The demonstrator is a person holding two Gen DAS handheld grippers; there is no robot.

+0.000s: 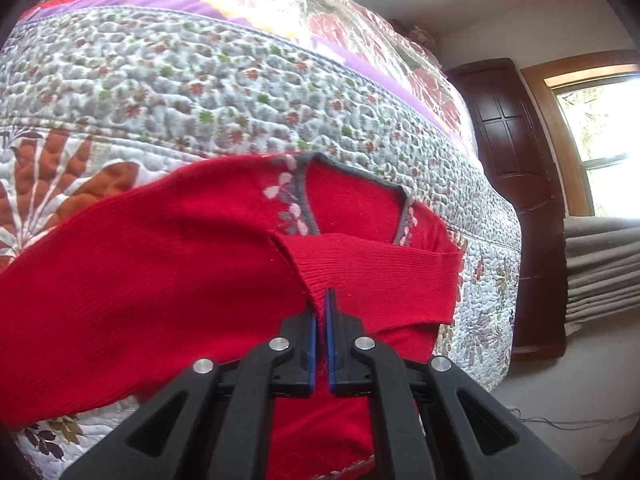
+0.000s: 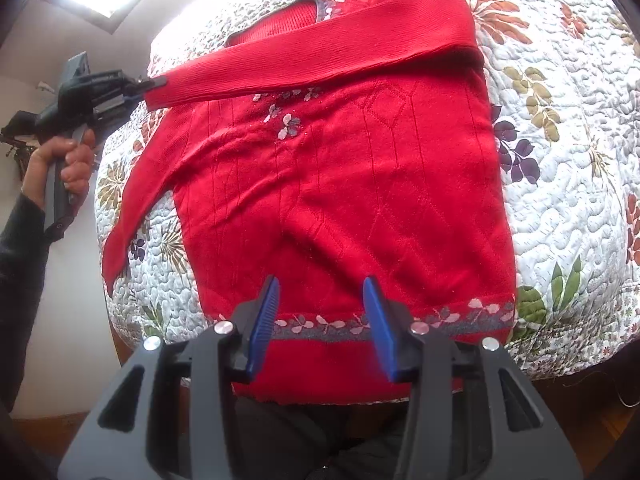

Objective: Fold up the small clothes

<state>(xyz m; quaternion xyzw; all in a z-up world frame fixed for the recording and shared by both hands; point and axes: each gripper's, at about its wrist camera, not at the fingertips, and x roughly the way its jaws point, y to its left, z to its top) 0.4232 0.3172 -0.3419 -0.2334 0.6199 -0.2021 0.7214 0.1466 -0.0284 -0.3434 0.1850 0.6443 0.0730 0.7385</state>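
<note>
A red sweater is lying flat on the quilted bed, its hem hanging over the near edge. The left gripper is pinching a sleeve cuff at the bed's left edge, the sleeve crossing the chest, while the right gripper is hovering above the hem with jaws apart.

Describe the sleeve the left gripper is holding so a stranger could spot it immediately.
On the floral quilted bedspread lies a red knitted sweater, hem nearest the open right gripper. The folded sleeve runs straight across its chest below the grey-trimmed neckline, cuff pinched by the left gripper; the other sleeve hangs loose along the side.
</note>
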